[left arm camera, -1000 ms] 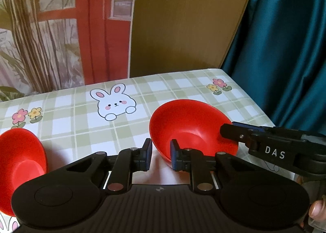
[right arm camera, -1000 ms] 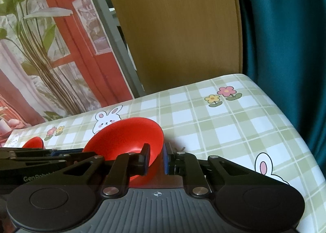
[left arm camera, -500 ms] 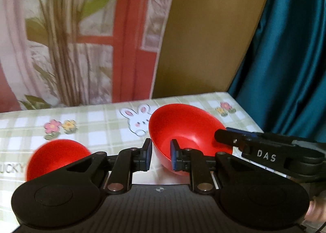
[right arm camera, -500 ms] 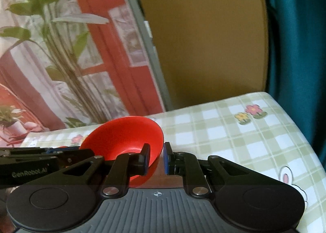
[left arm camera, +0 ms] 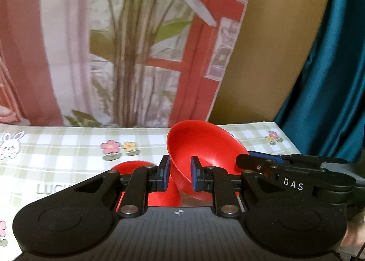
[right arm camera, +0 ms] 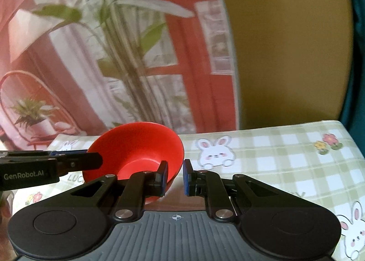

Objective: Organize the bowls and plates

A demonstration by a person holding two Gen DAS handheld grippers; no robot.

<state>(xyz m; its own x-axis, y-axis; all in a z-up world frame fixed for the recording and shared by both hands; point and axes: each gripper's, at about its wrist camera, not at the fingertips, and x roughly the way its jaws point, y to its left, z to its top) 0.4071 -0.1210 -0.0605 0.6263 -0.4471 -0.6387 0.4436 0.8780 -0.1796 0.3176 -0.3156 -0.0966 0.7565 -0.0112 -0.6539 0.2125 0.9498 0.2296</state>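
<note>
My left gripper [left arm camera: 180, 176] stands with its jaws spread a moderate way, and the rim of the red bowl [left arm camera: 203, 149] sits in the gap between them; in the left wrist view I cannot tell whether either pad presses the wall. My right gripper [right arm camera: 174, 177] has its jaws set on either side of the same red bowl's [right arm camera: 139, 147] rim: the left-hand finger lies inside the bowl and the right-hand finger outside its wall, the gap being narrow. Whether the pads actually clamp the rim I cannot confirm from the right wrist view, as a sliver of space shows at the outer pad. The bowl is tilted, its opening facing up and toward the left of the right gripper, and it is raised above the checked tablecloth [right arm camera: 273, 158]. A second red bowl [left arm camera: 136, 167] rests on the cloth just beyond and below my left gripper's left-hand finger, partly hidden by that finger. In the left wrist view my right gripper [left arm camera: 251, 160] enters from the right of my jaws, its tips touching the far rim of the held bowl. A brown panel [left arm camera: 273, 44] and a teal curtain [left arm camera: 330, 90] stand beyond the table edge.
</note>
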